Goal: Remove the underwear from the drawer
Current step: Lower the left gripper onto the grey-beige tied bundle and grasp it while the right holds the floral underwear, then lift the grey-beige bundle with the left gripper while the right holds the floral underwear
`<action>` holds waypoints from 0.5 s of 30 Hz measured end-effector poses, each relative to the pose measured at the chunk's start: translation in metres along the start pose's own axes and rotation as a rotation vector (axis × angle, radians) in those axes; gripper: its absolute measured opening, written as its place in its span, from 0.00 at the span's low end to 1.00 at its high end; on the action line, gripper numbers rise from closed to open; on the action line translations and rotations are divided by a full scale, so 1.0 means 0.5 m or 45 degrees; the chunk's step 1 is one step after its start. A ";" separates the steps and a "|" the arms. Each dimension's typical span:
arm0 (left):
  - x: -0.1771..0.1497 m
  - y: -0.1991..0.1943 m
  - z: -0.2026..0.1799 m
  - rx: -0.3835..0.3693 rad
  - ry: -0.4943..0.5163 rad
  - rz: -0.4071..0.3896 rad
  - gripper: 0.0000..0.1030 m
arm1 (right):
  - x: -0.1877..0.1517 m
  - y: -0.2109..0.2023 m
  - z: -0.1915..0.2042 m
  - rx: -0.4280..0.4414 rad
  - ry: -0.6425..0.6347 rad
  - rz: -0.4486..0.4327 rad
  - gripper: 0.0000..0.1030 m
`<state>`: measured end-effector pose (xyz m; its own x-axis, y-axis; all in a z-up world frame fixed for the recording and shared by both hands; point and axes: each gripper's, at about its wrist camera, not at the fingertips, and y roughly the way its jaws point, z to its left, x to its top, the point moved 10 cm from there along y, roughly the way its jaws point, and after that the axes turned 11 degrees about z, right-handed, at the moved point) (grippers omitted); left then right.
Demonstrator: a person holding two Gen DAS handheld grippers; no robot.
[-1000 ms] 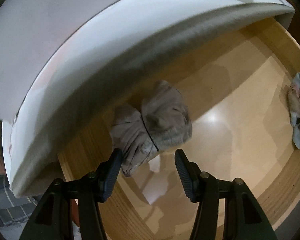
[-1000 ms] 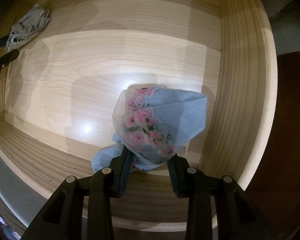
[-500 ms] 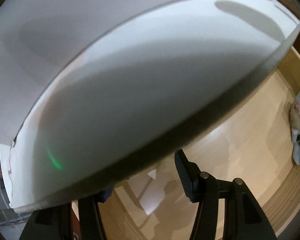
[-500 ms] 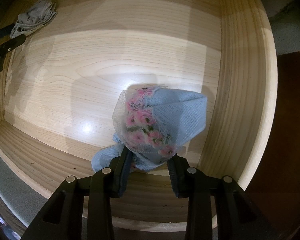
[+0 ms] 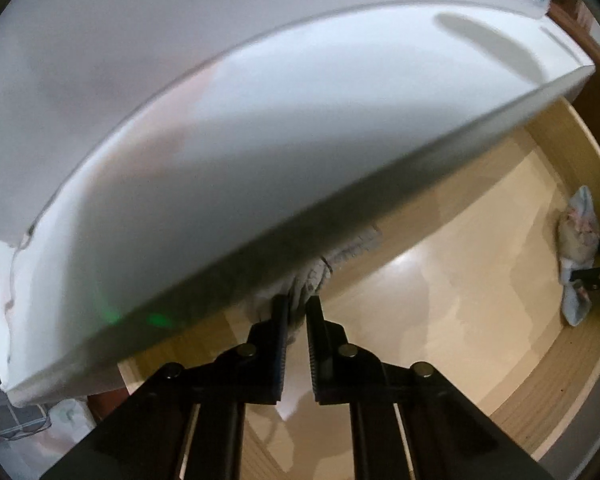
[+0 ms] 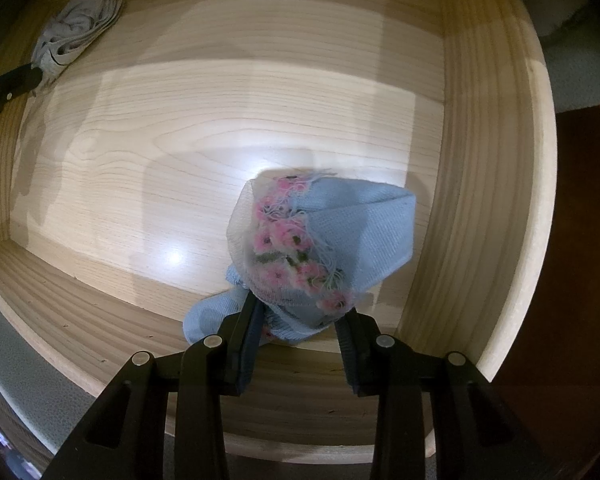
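left wrist view: my left hand-held gripper (image 5: 297, 305) points steeply down into the pale wooden drawer (image 5: 452, 320), and its jaws have just been closing; they now stand nearly together, pinched on the crumpled grey cotton underwear (image 5: 332, 264). most of that garment is hidden under the white panel (image 5: 220, 140) that overhangs the back of the drawer; only a ribbed edge shows past the panel's lower rim. far to the right in this view, against the drawer's side wall, lies the light blue knitted underwear with pink flowered lace (image 5: 578, 240), with the dark tips of my other gripper beside it.

right wrist view: my right hand-held gripper (image 6: 300, 320) points straight down, its jaws clamped on the lower end of the light blue knitted underwear with pink flowered lace (image 6: 320, 240). the cloth bunches between the two black fingers (image 6: 250, 328) and fans out above them, the lace band running down its middle. it sits in the drawer's near right corner, close to the side wall (image 6: 492, 200), and i cannot tell whether it touches the floor of the drawer. in the far left corner the grey cotton underwear (image 6: 76, 28) lies folded, one end held in the black tip of my left hand-held gripper (image 6: 24, 80).
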<state>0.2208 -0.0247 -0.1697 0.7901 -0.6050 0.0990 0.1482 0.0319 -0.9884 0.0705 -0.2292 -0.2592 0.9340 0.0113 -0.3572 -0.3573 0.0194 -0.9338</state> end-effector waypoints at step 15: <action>0.013 -0.020 -0.076 0.142 0.071 -0.036 0.54 | -0.002 0.008 0.004 0.011 0.003 0.000 0.32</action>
<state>0.2020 -0.0592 -0.1635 0.7507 -0.6502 0.1172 0.2379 0.1005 -0.9661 0.0683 -0.2273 -0.2626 0.9339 0.0087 -0.3573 -0.3574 0.0283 -0.9335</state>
